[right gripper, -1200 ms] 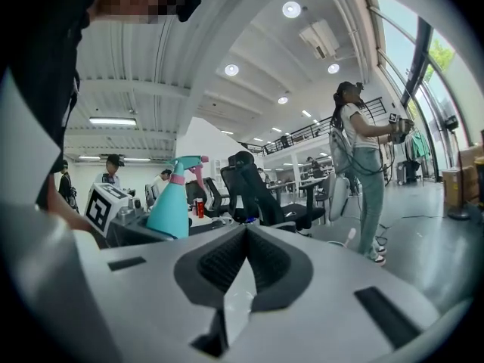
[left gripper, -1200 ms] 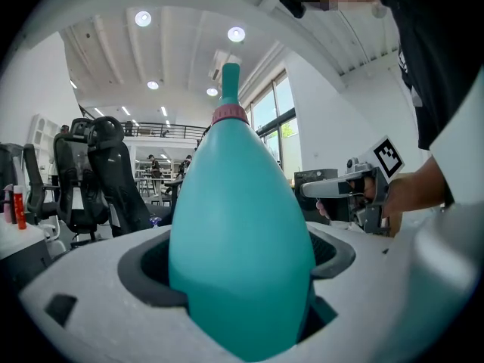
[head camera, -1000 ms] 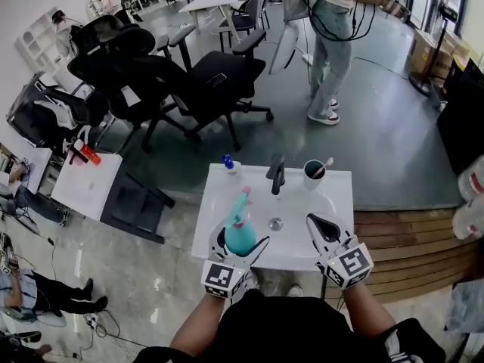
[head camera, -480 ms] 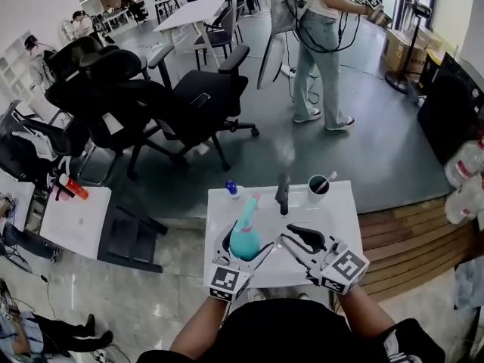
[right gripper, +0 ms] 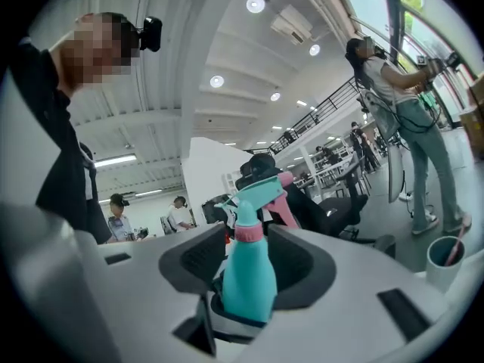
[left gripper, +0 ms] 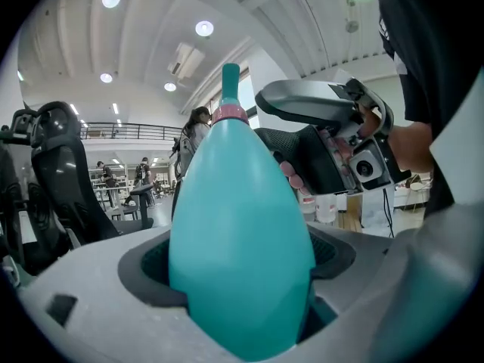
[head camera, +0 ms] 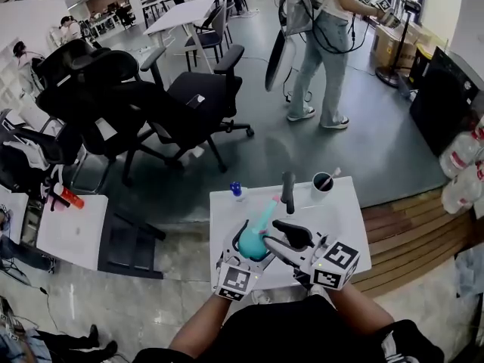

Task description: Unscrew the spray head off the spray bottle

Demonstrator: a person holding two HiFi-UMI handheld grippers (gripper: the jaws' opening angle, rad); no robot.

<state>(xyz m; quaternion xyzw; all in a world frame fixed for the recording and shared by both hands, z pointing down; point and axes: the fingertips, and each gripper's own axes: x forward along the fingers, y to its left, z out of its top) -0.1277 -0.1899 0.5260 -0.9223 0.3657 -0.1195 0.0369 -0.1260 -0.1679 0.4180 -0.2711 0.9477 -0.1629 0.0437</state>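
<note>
Two jaws of our left gripper [head camera: 246, 246] pinch the body of the teal spray bottle [head camera: 255, 242], which leans over the white sink [head camera: 224, 206]. Our right gripper [head camera: 281, 240] is opening its jaws. The bottle's upper part and spray head [right gripper: 253, 195] stand between them, unpressed. Beyond are a tap [head camera: 288, 187] and a cup [head camera: 323, 182], then black office chairs [head camera: 128, 97] and a standing person [head camera: 321, 44].

Right gripper [head camera: 274, 234] moved from lower right of frame, well apart from spray bottle [head camera: 253, 244], to centre, just beside it. Its jaws, earlier together, opening with bottle neck between. Bottle in left gripper [head camera: 248, 252] tipped further; spray head [head camera: 270, 205] leans toward upper right.
</note>
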